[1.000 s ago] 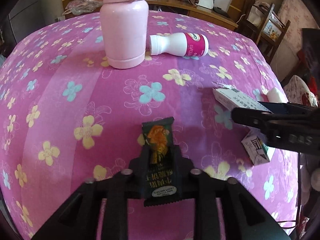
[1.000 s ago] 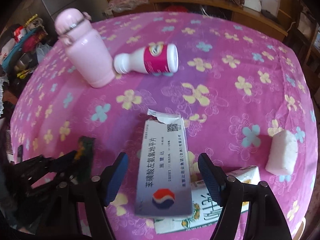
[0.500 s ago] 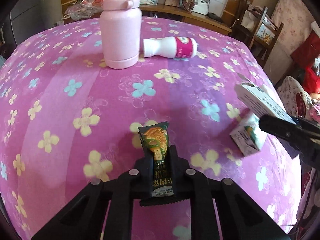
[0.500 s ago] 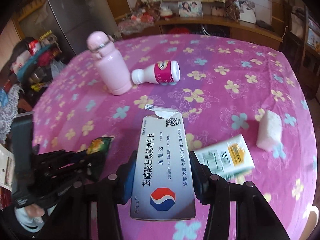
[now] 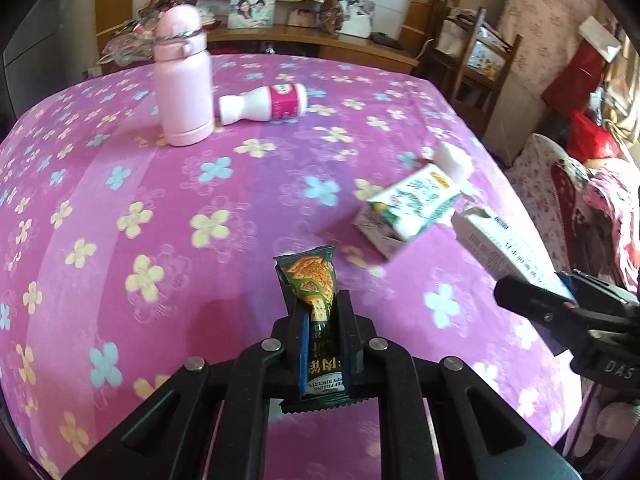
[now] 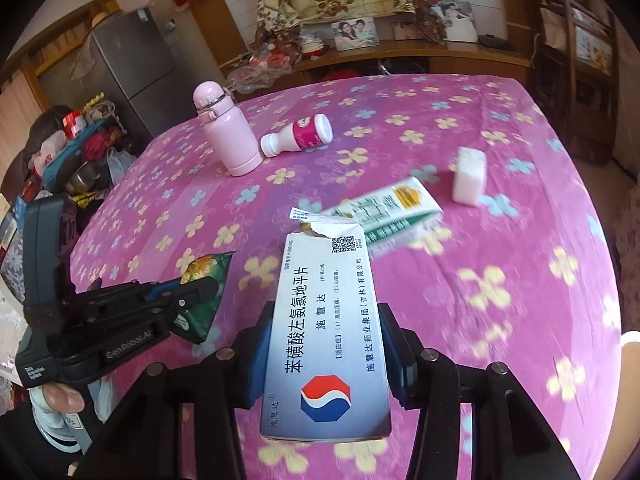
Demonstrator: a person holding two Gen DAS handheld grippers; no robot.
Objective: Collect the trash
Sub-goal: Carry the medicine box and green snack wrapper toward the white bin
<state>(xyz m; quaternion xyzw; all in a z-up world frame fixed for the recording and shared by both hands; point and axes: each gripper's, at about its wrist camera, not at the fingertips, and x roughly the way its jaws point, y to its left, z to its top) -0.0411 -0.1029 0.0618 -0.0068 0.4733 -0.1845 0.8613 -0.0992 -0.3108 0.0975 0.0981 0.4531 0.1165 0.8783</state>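
My left gripper (image 5: 324, 312) is shut on a green biscuit wrapper (image 5: 312, 280), held above the pink flowered tablecloth (image 5: 120, 216); the same left gripper (image 6: 200, 292) and wrapper (image 6: 204, 268) show at the left of the right wrist view. My right gripper (image 6: 324, 344) is shut on a white medicine box (image 6: 328, 320) with a torn top flap, lifted off the table; this box (image 5: 508, 248) appears at the right edge of the left wrist view. A green-and-white carton (image 5: 412, 208) (image 6: 384, 208) lies on the cloth. A white and magenta bottle (image 5: 264, 106) (image 6: 298, 136) lies on its side farther back.
A pink flask (image 5: 182, 80) (image 6: 226, 132) stands upright beside the lying bottle. A white block (image 6: 469, 176) (image 5: 454, 160) sits near the table's right edge. Chairs (image 5: 472, 60) and a wooden shelf (image 6: 400, 52) with photos stand beyond the table; a fridge (image 6: 128, 60) is at the far left.
Both grippers closed on their items and pulled back and up from the table. The medicine box left the cloth, uncovering the green-and-white carton beneath it.
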